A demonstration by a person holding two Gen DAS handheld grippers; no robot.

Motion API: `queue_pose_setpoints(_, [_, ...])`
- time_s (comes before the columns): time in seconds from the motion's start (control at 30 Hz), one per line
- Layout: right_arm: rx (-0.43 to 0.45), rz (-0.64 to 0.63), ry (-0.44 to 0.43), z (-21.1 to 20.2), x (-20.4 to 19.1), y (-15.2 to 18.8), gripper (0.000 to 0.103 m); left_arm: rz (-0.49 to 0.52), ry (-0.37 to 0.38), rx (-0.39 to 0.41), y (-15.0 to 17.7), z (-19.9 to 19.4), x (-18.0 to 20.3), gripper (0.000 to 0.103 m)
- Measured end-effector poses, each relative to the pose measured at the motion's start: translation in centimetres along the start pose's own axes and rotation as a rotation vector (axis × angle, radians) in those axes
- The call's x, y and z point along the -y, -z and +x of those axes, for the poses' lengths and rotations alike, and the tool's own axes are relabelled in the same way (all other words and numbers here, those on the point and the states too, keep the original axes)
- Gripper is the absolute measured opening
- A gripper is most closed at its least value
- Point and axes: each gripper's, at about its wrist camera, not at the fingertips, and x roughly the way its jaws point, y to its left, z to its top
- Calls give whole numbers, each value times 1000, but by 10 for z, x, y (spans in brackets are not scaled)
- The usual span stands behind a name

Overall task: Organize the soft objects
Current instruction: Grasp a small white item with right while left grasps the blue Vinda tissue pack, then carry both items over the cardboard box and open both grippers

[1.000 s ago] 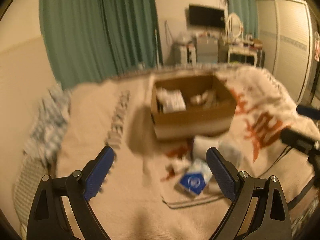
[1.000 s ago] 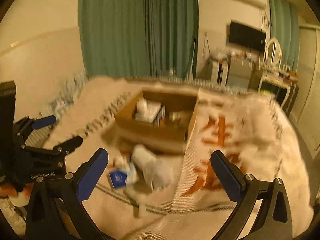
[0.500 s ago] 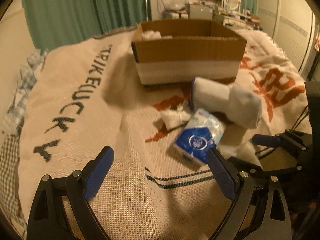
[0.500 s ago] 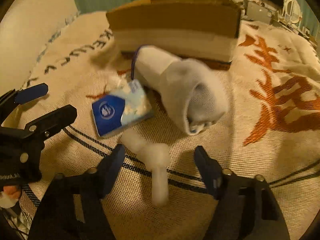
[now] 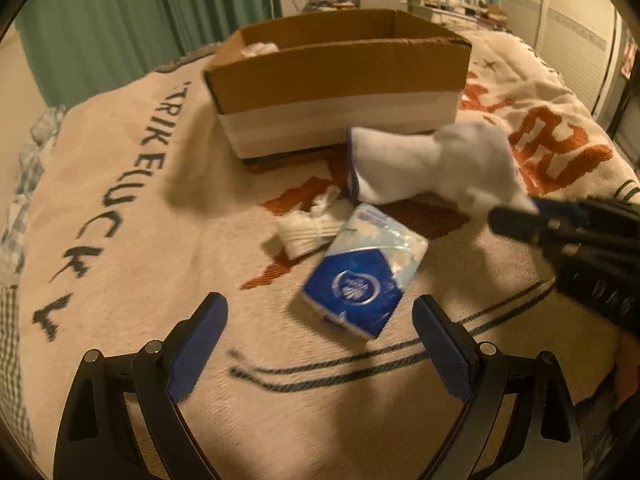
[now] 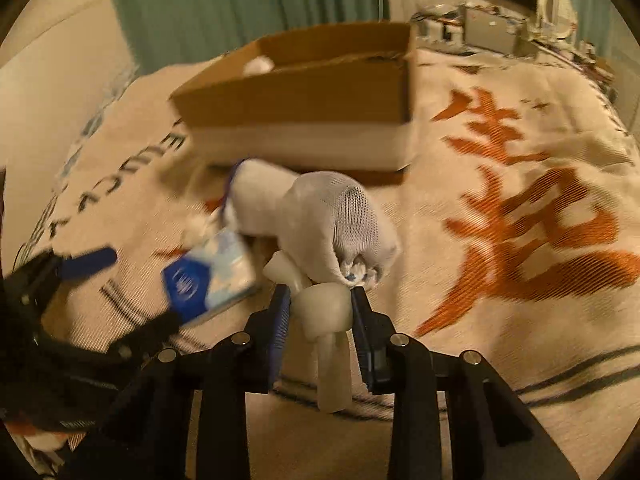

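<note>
The right gripper (image 6: 318, 300) has its fingers pressed together on a pale soft piece (image 6: 325, 312), a knobbly whitish thing with a stem hanging down below the grip; what it is exactly cannot be told. It sits in front of the cardboard box (image 6: 304, 104), the landmark here, and touches the near end of the white sock (image 6: 320, 224) that lies on the bed blanket (image 6: 520, 240) just before the box's front wall. The left gripper (image 5: 320, 320) has its fingers wide apart and holds nothing, hovering over the blanket in front of the blue tissue pack (image 5: 360, 280), which lies in front of the box and beside a small folded white cloth (image 5: 308, 232). The likely trouble is that the sock's open end rests against the gripped piece, so a lift toward the box could drag or catch the sock; the dangling stem might also snag the box's front rim if carried low. The grip is near one end, so the piece could swing. The right wrist view alone shows the clamped piece and the sock's mesh toe; the left wrist view alone shows the folded cloth clearly, and in it the right gripper's tips are seen only from the side at the sock, the gripped piece hidden. Both views show something white already inside the box at its far left corner.
</note>
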Motion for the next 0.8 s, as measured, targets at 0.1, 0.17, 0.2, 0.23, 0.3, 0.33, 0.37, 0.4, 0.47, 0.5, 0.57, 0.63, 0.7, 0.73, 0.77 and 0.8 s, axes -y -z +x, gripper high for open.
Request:
queue_pose_setpoints(0.1, [9,21,-4,-2,6,-4,30,-7,37,-34,-4,14,6,94])
queue_pose_setpoints(0.17, [0,26,-13,1,7,-4,30,-1,39,-52,-6,22,9,93])
queue_pose_setpoints(0.2, [-3,19,-12,2,6,-3,30,4,40,-58,-7,27,11,93])
queue_pose_setpoints(0.23, [-5,13,-9,3,5,-3,30,7,42,-65,-9,31,13,93])
queue_pose_setpoints(0.3, [-2,2,-6,4,2,-1,30,13,37,-76,-11,38,16,93])
queue_pose_setpoints(0.33, [-1,-1,-6,4,2,-1,30,16,35,-80,-12,41,16,93])
queue_pose_setpoints(0.37, [-1,-3,-8,5,1,0,30,18,37,-83,-11,44,17,93])
queue_pose_setpoints(0.4, [-2,-2,-10,5,1,0,30,20,40,-83,-11,45,18,92])
queue_pose_setpoints(0.47, [-7,3,-16,7,2,0,30,26,69,-87,-11,45,19,75])
queue_pose_setpoints(0.5, [-8,4,-17,7,3,0,30,28,79,-85,-10,44,20,72])
queue_pose_setpoints(0.57, [-6,3,-18,7,3,1,30,33,82,-78,-9,41,21,61])
queue_pose_setpoints(0.63, [-2,0,-15,5,2,1,30,31,80,-71,-8,37,21,59])
queue_pose_setpoints(0.7, [1,0,-21,2,0,2,30,24,81,-63,-6,32,21,57])
queue_pose_setpoints(0.73, [4,1,-23,0,0,3,30,21,81,-58,-4,27,21,56])
queue_pose_setpoints(0.77, [10,-1,-22,-4,-1,4,30,18,82,-47,-3,21,21,56])
queue_pose_setpoints(0.8, [17,-2,-20,-7,-1,5,30,15,84,-38,-2,17,22,56])
